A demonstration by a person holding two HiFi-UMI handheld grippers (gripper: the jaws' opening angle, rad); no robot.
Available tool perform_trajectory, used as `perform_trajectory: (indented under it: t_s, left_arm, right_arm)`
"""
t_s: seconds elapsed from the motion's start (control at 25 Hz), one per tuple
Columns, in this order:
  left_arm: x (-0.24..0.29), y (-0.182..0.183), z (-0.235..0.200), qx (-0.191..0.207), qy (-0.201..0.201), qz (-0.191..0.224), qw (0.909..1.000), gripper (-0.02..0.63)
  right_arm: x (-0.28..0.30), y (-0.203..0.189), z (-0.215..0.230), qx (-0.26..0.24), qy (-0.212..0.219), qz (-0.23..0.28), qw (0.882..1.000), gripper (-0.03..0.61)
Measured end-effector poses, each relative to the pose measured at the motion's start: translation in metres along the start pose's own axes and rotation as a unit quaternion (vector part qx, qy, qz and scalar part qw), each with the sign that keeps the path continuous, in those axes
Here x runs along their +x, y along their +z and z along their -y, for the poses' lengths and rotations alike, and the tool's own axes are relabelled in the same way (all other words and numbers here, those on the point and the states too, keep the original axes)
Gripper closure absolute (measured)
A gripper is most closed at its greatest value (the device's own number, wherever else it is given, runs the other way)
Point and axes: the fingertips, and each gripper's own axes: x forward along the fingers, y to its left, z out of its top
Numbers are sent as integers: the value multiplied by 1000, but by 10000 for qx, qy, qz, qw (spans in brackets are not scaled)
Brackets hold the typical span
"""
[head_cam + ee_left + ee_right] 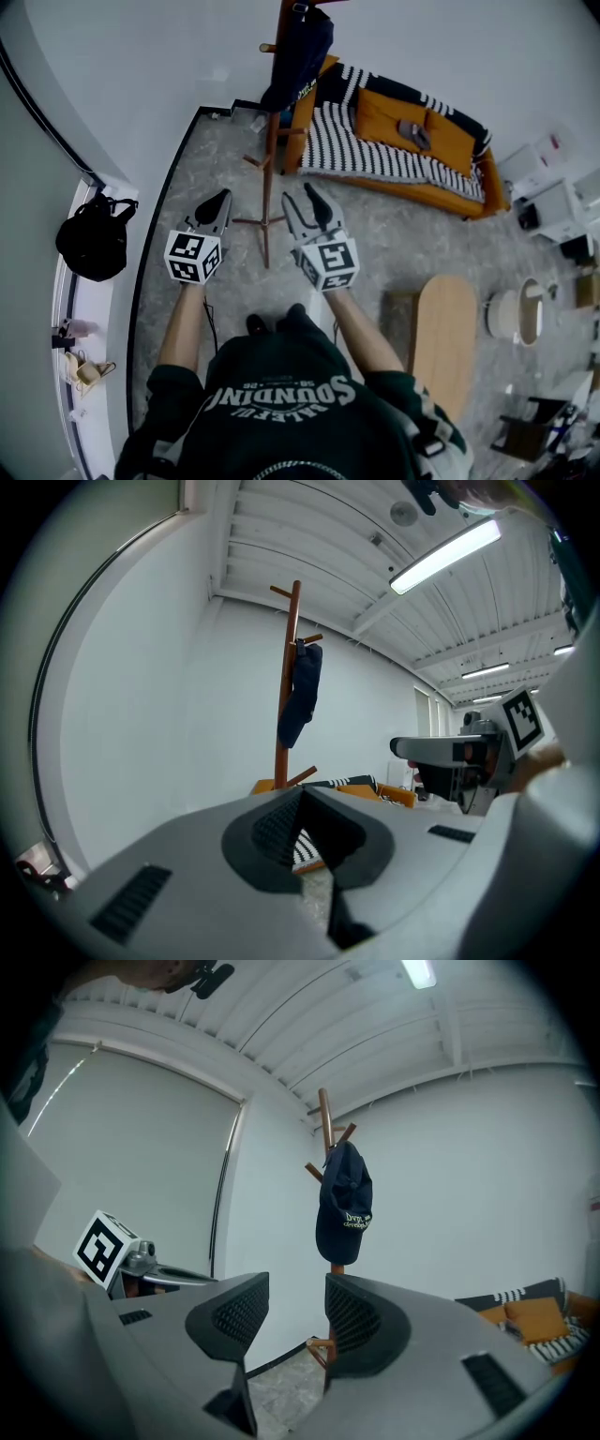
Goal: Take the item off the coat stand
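Note:
A dark navy cap (298,56) hangs near the top of a wooden coat stand (270,159) by the white wall. It also shows in the left gripper view as the cap (302,694) on the stand pole (289,742), and in the right gripper view as the cap (344,1206) with pale lettering. Both grippers are held short of the stand, apart from it. My left gripper (222,197) (298,797) is shut with nothing in it. My right gripper (310,194) (295,1305) is open and empty, and the cap sits above the gap between its jaws.
Behind the stand is an orange sofa (441,155) with a striped blanket. A black bag (94,239) lies on the window ledge at left. An oval wooden table (445,337) stands at right. The stand's feet (261,221) spread over the grey floor between the grippers.

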Motion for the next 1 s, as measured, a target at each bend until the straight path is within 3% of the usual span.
perform_trajectory:
  t_s: [0.4, 0.84, 1.0]
  left_arm:
    - [-10, -1, -6, -5, 48, 17, 10000, 612]
    - [-31, -6, -33, -104, 332, 11, 9994, 613]
    - [-32, -10, -38, -158, 367, 8, 9992, 612]
  right_arm:
    - [20, 32, 10, -21, -120, 371, 9992, 391]
    - [82, 88, 34, -203, -267, 563, 9979, 373]
    - [106, 109, 49, -178, -502, 614, 9967, 357]
